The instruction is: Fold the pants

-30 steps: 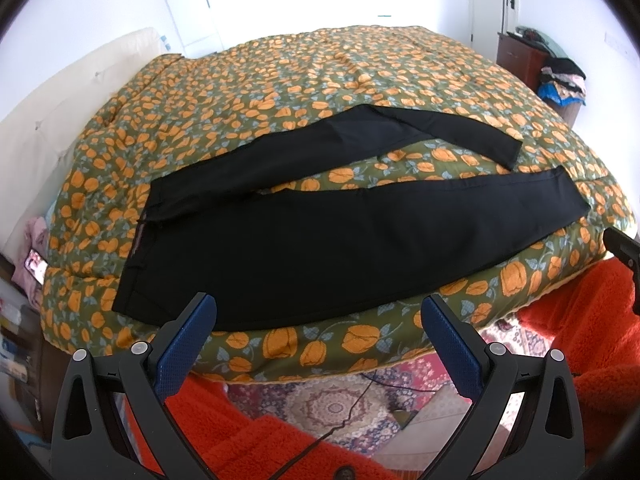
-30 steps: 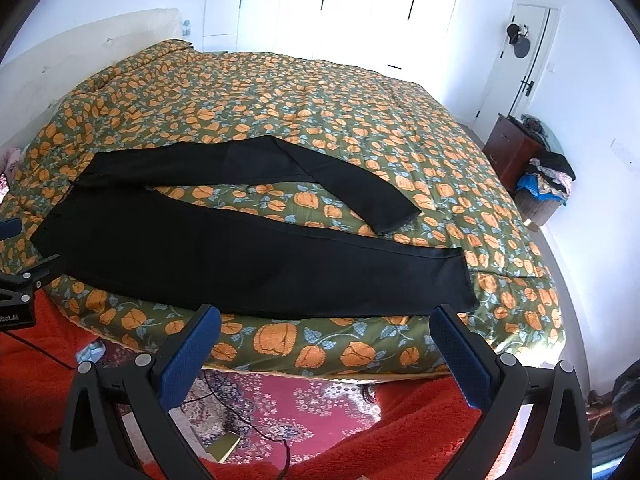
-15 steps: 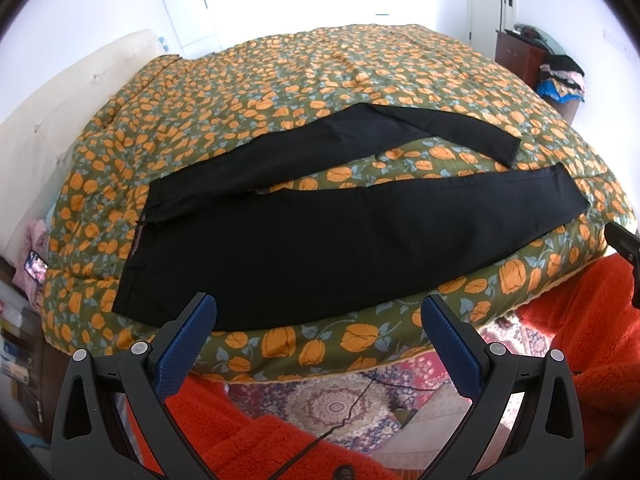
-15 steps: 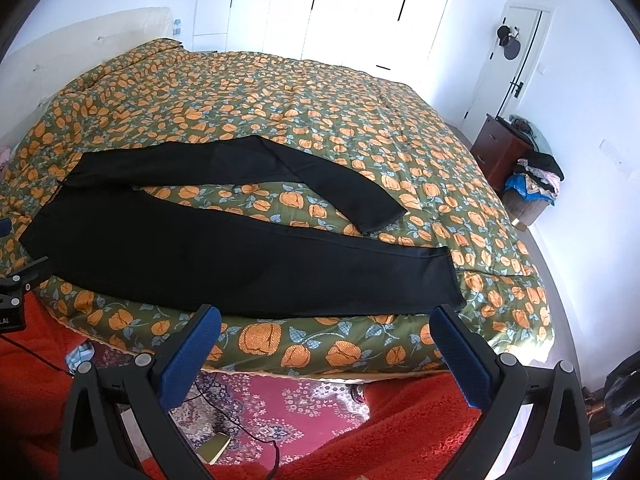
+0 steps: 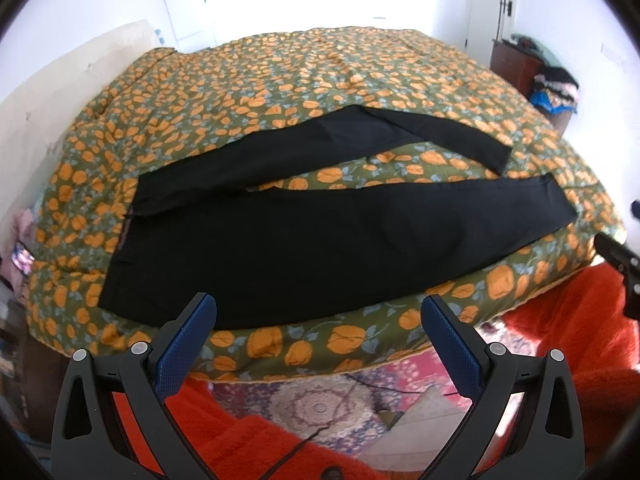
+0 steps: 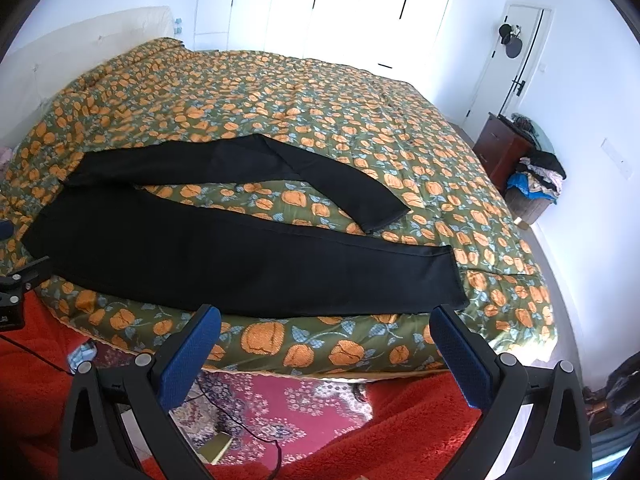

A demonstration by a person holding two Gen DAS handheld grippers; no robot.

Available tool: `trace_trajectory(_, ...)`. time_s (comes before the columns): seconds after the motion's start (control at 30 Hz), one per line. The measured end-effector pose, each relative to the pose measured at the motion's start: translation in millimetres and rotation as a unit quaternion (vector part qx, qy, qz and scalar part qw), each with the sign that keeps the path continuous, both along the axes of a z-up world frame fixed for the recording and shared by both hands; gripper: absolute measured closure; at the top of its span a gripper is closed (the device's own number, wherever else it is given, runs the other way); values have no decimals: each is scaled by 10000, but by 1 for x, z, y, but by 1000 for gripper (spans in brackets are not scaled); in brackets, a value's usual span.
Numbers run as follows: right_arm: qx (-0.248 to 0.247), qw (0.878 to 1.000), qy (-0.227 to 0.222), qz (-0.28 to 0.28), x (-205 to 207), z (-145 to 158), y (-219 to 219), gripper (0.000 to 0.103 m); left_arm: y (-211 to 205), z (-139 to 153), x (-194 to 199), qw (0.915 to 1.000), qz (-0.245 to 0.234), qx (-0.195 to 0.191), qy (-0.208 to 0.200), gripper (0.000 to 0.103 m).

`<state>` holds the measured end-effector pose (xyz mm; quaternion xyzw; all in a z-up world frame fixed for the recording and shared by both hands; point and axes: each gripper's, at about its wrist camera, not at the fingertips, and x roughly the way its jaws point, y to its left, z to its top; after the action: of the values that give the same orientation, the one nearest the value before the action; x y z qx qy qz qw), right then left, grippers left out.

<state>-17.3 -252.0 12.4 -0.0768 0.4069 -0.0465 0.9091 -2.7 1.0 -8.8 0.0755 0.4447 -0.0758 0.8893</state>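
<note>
A wide bed wears a green quilt printed with orange flowers. Long black fabric pants lie flat on the quilt near its front edge, legs spread apart.

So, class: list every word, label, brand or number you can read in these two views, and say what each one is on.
None can be read.
The black pants and the floral bedspread show no lettering.
A white mark on the left gripper's body, at the edge of the right wrist view, is cut off and too small to read.

This is a home bedroom: a large bed with a flowered quilt, white wardrobe doors behind it, a wooden nightstand and a patterned rug on the floor.
</note>
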Motion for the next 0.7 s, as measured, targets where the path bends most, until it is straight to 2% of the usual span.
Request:
trace_trajectory(0.23,523,9957,-506,570,-8,14,6,0,7,-2,6,9994,49,-342,49,1)
trace_trajectory(0.33,620,9915,-797,824,-11,17,14,0,7,2,13,9993,58,-346,-137,1)
trace_trajectory(0.43,910,9882,-596,1077,-1,10,16,0,4,7,29,9988,34,-264,-422,1)
trace_trajectory(0.5,1065,9879,-415,1053,14,5,12,0,2,13,45,9980,28,-194,-594,1)
trace_trajectory(0.53,1095,9875,-460,1037,19,7,9,0,0,18,54,9974,26,-171,-706,1)
trace_trajectory(0.6,1222,9834,-939,962,25,23,-4,0,-1,28,67,9956,70,-186,-914,1)
trace_trajectory(0.63,1405,9745,-1463,960,23,37,-15,0,-1,32,72,9945,106,-220,-1020,1)
trace_trajectory(0.67,1643,9582,-2087,1066,22,52,-28,0,-1,37,79,9931,172,-281,-1129,1)
trace_trajectory(0.7,1769,9473,-2390,1195,24,57,-35,0,0,39,84,9920,246,-344,-1186,1)
